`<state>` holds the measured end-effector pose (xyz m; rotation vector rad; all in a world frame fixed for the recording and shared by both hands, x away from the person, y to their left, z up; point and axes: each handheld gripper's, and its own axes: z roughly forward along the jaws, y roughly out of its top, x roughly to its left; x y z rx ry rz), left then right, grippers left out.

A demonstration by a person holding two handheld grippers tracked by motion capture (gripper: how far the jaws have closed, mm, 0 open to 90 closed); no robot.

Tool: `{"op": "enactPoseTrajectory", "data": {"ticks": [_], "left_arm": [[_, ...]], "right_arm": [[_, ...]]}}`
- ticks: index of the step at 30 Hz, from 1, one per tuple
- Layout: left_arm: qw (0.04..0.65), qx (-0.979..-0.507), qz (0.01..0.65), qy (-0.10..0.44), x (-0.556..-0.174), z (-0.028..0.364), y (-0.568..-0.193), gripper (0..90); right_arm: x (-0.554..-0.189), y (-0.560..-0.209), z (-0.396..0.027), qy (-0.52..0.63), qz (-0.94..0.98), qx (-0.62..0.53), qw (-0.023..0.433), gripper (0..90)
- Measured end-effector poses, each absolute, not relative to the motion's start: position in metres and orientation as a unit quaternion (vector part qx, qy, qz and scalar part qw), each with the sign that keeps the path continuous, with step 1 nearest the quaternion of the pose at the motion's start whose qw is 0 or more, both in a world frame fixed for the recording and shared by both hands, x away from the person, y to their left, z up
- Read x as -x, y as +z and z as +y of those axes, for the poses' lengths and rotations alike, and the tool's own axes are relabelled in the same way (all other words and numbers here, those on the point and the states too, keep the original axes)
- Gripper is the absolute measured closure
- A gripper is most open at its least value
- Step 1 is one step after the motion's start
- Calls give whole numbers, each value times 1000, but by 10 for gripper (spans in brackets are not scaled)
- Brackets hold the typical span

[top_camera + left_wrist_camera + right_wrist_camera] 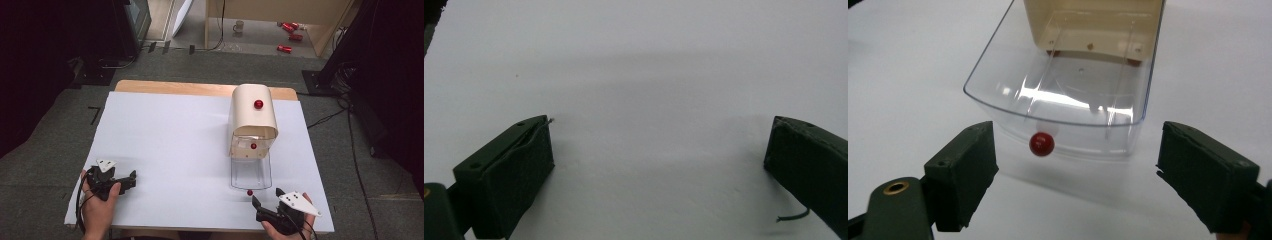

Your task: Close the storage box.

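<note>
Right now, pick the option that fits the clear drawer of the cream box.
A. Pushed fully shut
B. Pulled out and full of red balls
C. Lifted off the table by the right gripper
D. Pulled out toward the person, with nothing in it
D: the clear drawer juts out from the cream box with nothing inside, and its red knob sits ahead of the open right gripper.
</note>
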<state>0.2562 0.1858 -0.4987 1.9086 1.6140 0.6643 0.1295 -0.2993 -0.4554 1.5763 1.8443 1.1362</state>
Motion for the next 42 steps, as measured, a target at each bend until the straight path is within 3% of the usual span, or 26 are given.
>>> {"op": "enactPoseTrajectory", "data": {"ticks": [7, 13, 25, 34, 42], "left_arm": [[273, -711, 600, 247, -256, 186, -499, 0], [274, -710, 600, 247, -256, 186, -499, 0], [274, -710, 600, 247, -256, 186, -499, 0], [273, -711, 599, 247, -256, 186, -499, 0], [274, -710, 600, 247, -256, 186, -499, 0]], "right_arm": [[-129, -464, -299, 403, 675, -576, 225, 177], [-133, -476, -295, 394, 680, -579, 215, 255], [-143, -495, -283, 391, 686, -583, 190, 562], [-144, -495, -275, 400, 687, -573, 198, 747], [-144, -495, -275, 407, 682, -575, 196, 755]]}}
